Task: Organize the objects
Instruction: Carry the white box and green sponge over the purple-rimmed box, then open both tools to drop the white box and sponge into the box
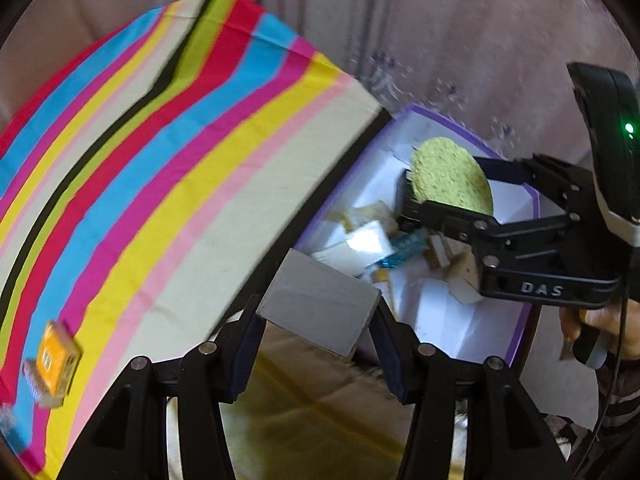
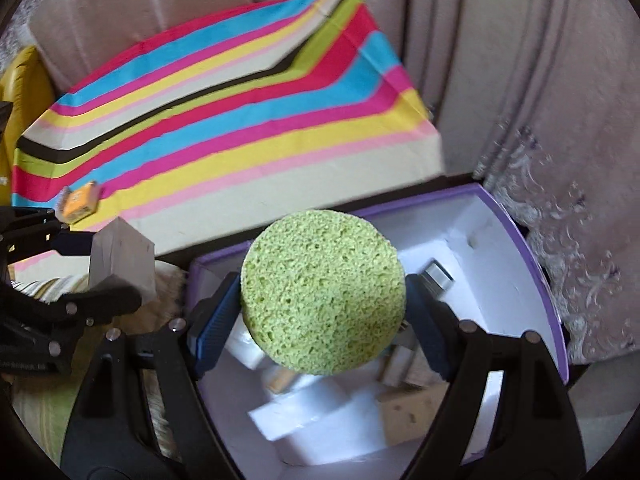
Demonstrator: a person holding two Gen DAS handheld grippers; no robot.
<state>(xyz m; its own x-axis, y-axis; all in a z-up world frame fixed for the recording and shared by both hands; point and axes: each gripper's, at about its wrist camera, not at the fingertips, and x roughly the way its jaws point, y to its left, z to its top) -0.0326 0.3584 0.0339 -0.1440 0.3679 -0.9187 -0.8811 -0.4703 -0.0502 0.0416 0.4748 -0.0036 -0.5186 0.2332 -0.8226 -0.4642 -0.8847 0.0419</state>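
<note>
My right gripper point(image 2: 323, 300) is shut on a round green sponge point(image 2: 323, 292) and holds it above the open purple-rimmed white box point(image 2: 516, 248). In the left wrist view the sponge point(image 1: 450, 176) and the right gripper point(image 1: 448, 196) hang over the same box point(image 1: 524, 320). My left gripper point(image 1: 316, 320) is shut on a grey rectangular block point(image 1: 320, 306), held beside the box's near left edge. The block also shows in the right wrist view point(image 2: 120, 260), left of the box. Several small white, tan and blue items lie in the box.
A table with a bright striped cloth point(image 1: 160, 160) lies left of the box. A small orange box point(image 1: 56, 360) sits on it, also in the right wrist view point(image 2: 80, 202). A pinkish curtain point(image 2: 520, 80) hangs behind. A yellow cushion point(image 2: 20, 88) is at far left.
</note>
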